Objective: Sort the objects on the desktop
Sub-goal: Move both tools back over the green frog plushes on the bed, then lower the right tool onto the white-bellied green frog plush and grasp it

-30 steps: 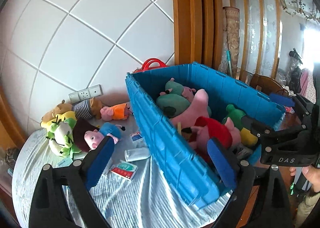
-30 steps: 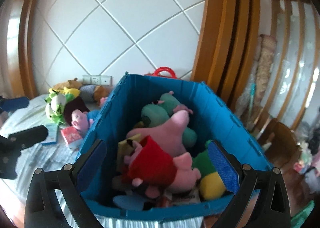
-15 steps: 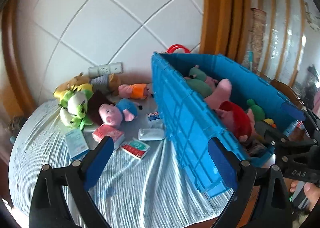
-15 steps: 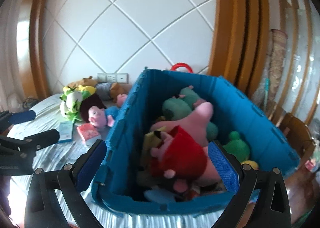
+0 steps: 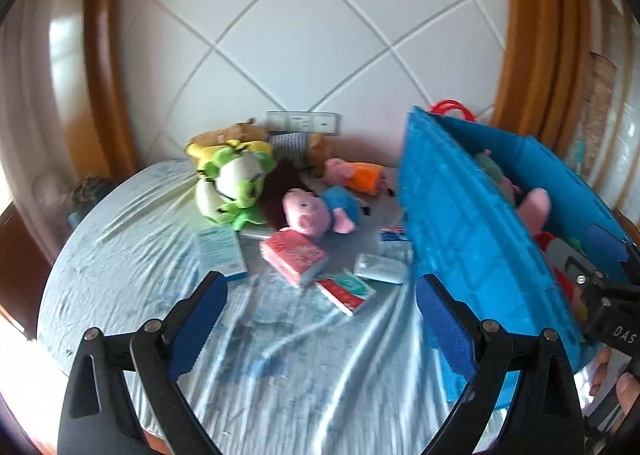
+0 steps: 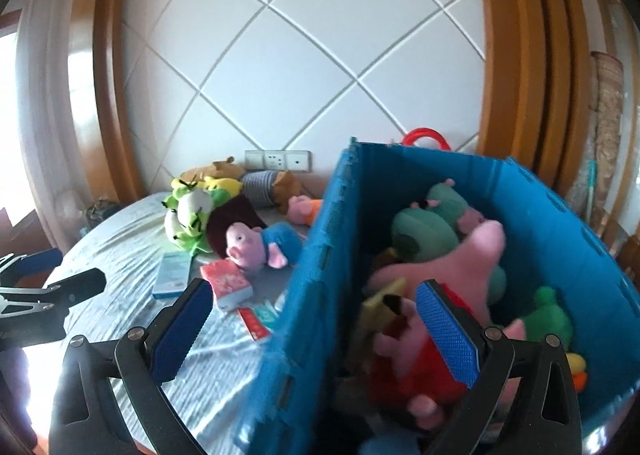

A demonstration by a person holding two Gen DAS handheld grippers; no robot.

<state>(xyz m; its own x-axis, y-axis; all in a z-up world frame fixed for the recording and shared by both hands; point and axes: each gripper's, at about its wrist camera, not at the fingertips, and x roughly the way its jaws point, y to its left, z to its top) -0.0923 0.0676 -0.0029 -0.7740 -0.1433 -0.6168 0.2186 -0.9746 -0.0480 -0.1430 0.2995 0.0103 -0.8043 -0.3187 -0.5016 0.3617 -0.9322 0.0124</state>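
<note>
Left tool [image 5: 320, 319] agape above table clutter [image 5: 304, 259]

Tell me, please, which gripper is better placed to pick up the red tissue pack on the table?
Left gripper: open, it faces the red tissue pack directly, while the right gripper straddles the blue bin's wall.

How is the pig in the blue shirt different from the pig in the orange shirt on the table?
The blue-shirted pig lies nearer the grippers, its head by the red tissue pack; the orange-shirted pig lies farther back toward the wall. The blue-shirted pig shows its face to the camera, while the orange-shirted pig's face is too small to make out. Both are pink plush pigs lying on the table beside the blue bin, not yet sorted.
</note>
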